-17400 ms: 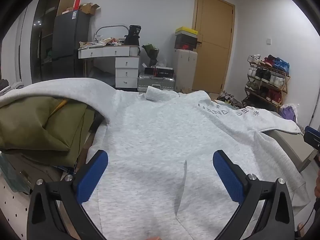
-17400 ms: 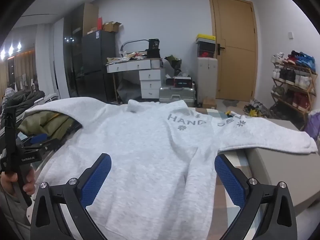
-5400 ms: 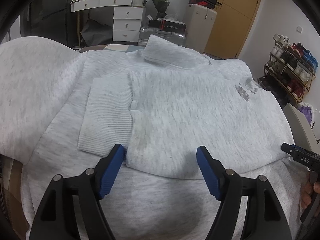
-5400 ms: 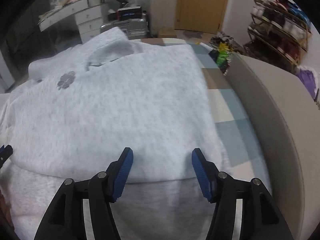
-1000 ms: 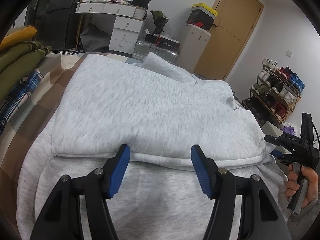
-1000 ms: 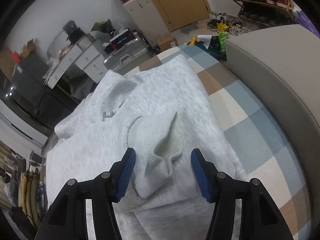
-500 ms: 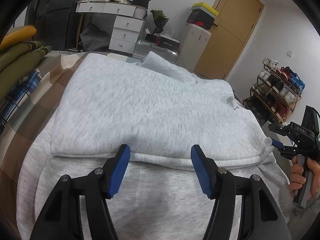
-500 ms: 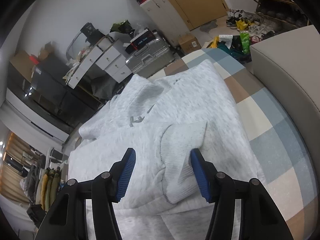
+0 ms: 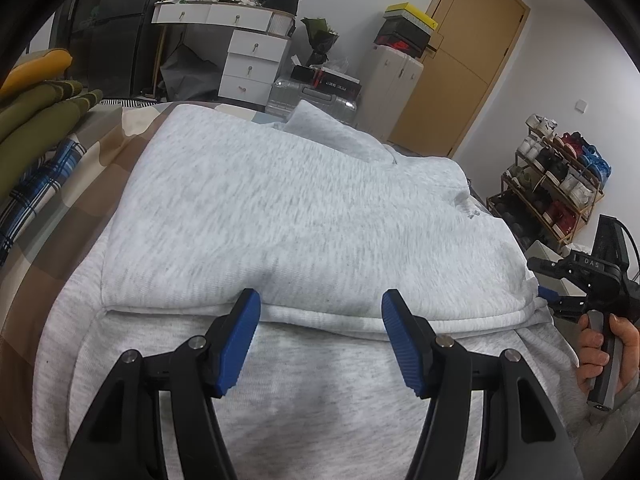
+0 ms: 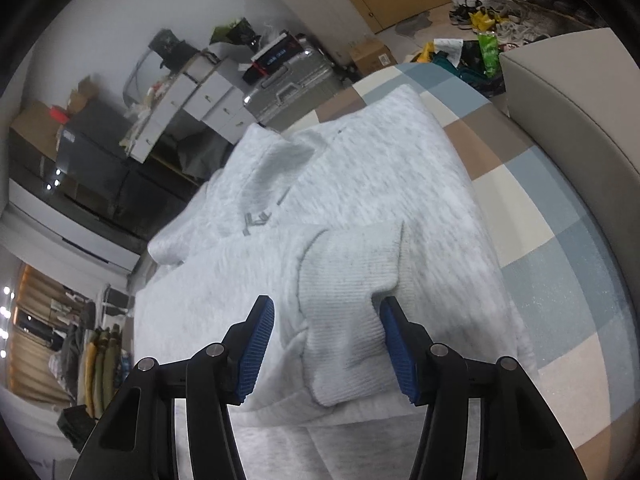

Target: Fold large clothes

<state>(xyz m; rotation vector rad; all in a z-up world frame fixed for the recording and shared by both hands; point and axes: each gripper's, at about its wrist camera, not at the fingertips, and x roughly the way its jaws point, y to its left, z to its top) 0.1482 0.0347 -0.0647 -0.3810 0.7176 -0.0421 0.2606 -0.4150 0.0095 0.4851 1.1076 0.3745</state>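
Note:
A light grey sweatshirt point(image 9: 304, 216) lies on the bed, with its upper part folded down over the body; the fold's edge runs just beyond my left gripper point(image 9: 320, 332). That gripper hovers open above the lower body, nothing between its blue pads. In the right wrist view the sweatshirt point(image 10: 360, 168) shows a ribbed sleeve cuff point(image 10: 344, 304) lying on top of it. My right gripper point(image 10: 326, 348) is open around this cuff, its right pad close to the cuff's fold. From the left wrist view, the right gripper point(image 9: 550, 298), held by a hand point(image 9: 600, 344), sits at the sweatshirt's right edge.
Olive garments point(image 9: 36, 108) are piled at the left on the checked bedspread point(image 9: 48, 176). A beige padded edge point(image 10: 580, 112) borders the bed on the right. Beyond the bed stand white drawers point(image 9: 248, 64), a silver suitcase point(image 9: 308, 98) and a shoe rack point(image 9: 560, 184).
The right gripper has tipped and swung; the cuff, peaked a second ago, now lies flatter between its jaws. The left gripper and the folded body have not moved.

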